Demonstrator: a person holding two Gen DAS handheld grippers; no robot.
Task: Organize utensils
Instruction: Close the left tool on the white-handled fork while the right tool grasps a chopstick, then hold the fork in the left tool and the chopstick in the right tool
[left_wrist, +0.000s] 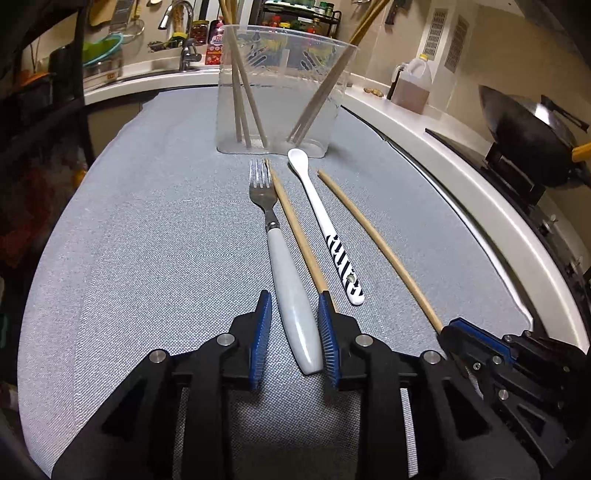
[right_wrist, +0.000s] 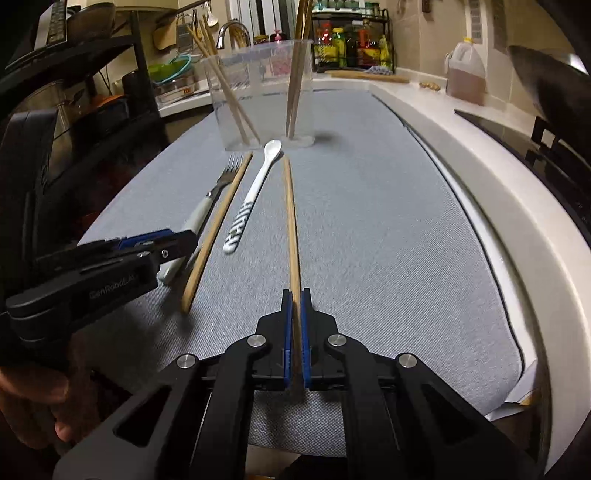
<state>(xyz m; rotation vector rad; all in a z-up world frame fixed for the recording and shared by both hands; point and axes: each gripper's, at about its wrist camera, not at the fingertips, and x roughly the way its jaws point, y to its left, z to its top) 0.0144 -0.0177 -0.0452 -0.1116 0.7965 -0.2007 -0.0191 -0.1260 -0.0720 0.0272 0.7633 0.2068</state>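
A fork (left_wrist: 291, 295) with a white handle lies on the grey mat; it also shows in the right wrist view (right_wrist: 207, 206). My left gripper (left_wrist: 295, 299) is open, its fingers either side of the fork handle. Beside the fork lie a wooden chopstick (left_wrist: 295, 225), a white spoon (left_wrist: 325, 229) with a striped handle, and a second chopstick (left_wrist: 380, 247). My right gripper (right_wrist: 295, 295) is shut on that second chopstick (right_wrist: 290, 214), which still rests on the mat. A clear plastic holder (left_wrist: 277, 92) with several chopsticks stands at the far end.
The grey mat (left_wrist: 147, 240) covers a white counter (left_wrist: 461, 162). A wok (left_wrist: 532, 122) sits on a stove at the right. An oil jug (left_wrist: 413, 85) stands at the back right, a sink tap (left_wrist: 184, 33) and jars at the back left.
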